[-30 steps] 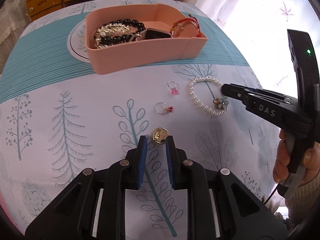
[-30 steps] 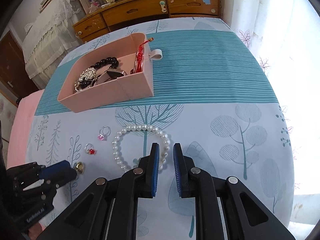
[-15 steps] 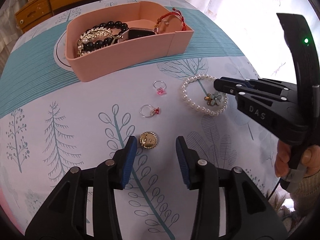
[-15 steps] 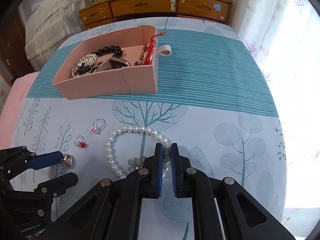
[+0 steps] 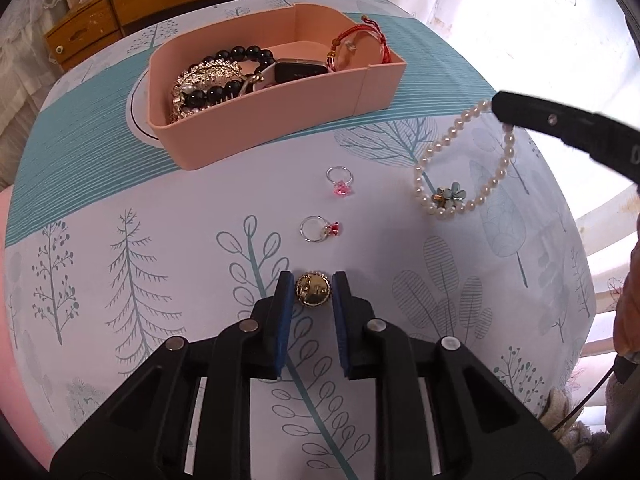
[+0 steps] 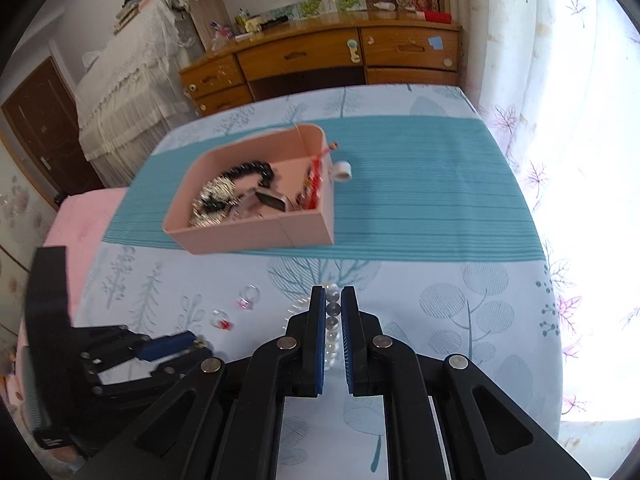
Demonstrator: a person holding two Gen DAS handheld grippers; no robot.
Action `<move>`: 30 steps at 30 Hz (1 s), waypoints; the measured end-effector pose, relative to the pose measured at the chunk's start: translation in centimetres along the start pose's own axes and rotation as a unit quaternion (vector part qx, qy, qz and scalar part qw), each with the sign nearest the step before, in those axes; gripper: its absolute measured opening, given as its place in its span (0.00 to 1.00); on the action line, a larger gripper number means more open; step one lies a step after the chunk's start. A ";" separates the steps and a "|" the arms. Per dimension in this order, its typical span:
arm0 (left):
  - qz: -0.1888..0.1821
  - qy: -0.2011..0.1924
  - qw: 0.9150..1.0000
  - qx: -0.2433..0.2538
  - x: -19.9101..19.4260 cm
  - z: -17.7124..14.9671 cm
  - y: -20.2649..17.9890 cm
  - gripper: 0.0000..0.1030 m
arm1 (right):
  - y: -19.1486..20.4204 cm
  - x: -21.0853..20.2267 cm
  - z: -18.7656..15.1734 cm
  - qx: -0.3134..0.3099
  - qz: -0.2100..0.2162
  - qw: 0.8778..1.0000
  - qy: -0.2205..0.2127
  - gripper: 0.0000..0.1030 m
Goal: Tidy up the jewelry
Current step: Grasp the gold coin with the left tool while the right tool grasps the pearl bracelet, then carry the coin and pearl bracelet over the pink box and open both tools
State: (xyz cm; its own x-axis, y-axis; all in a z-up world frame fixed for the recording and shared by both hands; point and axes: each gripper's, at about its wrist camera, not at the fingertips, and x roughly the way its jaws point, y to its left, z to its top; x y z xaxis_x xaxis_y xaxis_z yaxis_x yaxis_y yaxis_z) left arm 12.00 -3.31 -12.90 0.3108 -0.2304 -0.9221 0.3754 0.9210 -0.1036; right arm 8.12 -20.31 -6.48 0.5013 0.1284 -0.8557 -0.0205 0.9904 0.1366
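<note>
The left gripper (image 5: 312, 289) has its two blue pads on either side of a round gold brooch (image 5: 313, 289) lying flat on the leaf-printed tablecloth (image 5: 120, 208); the pads sit against or just beside its rim, and whether they have bitten yet cannot be told. The right gripper (image 6: 333, 312) is closed on a pearl bracelet (image 5: 464, 168), which hangs from its tip in a loop with a small flower charm (image 5: 451, 194) at the bottom, near or just touching the cloth.

Beyond the brooch, two loose rings lie on the cloth: one with a red stone (image 5: 320, 229), and farther on one with a pink stone (image 5: 340, 182). Both are well apart from the bracelet.

The likeliest trouble lies with the brooch. Thin and flat, it offers the pads only a narrow edge, so a squeeze could pop it out sideways or drag the cloth with it. The bracelet is held by a few beads; a quick swing toward the box might let it slip free, or the dangling charm could catch on the wall on the way in.

At the far side stands a pink box (image 5: 280, 120), open at the top. It holds a black bead bracelet (image 5: 236, 72), a sparkly gold piece (image 5: 204, 80), a dark watch-like item (image 5: 300, 71) and a red cord bracelet (image 5: 360, 40), crowded together with little free floor.
</note>
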 end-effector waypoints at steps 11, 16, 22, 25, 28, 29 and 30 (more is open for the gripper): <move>0.010 -0.073 0.997 -0.001 -5.9 2.8 1.2 0.16 | 3.7 -5.2 4.4 -0.034 0.034 0.998 -0.050 0.07; 0.037 -0.105 0.994 0.000 -7.8 6.4 2.5 0.16 | 5.8 -6.2 8.3 -0.046 0.046 0.995 -0.074 0.07; 0.049 -0.116 0.992 -0.018 -7.4 10.6 4.8 0.16 | 7.3 -4.9 13.5 -0.041 0.038 0.995 -0.085 0.07; 0.051 -0.116 0.992 -0.025 -6.6 12.1 5.5 0.16 | 7.6 -3.1 15.8 -0.030 0.028 0.996 -0.080 0.07; 0.054 -0.111 0.992 -0.026 -5.0 13.4 5.9 0.16 | 7.5 -0.9 17.3 -0.021 0.026 0.998 -0.060 0.07; 0.053 -0.107 0.993 -0.027 -4.5 13.7 6.0 0.17 | 7.5 0.0 17.6 -0.017 0.025 0.998 -0.054 0.08; 0.051 -0.100 0.993 -0.030 -4.0 14.0 6.1 0.17 | 7.4 0.6 17.8 -0.010 0.018 0.999 -0.048 0.09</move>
State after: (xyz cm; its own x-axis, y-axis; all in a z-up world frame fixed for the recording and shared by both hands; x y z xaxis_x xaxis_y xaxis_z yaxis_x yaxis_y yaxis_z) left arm 25.24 -1.20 -4.65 0.5137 -0.1869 -0.8373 0.2830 0.9583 -0.0403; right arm 23.70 -13.84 2.88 0.5812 0.1600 -0.7979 -0.0577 0.9861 0.1557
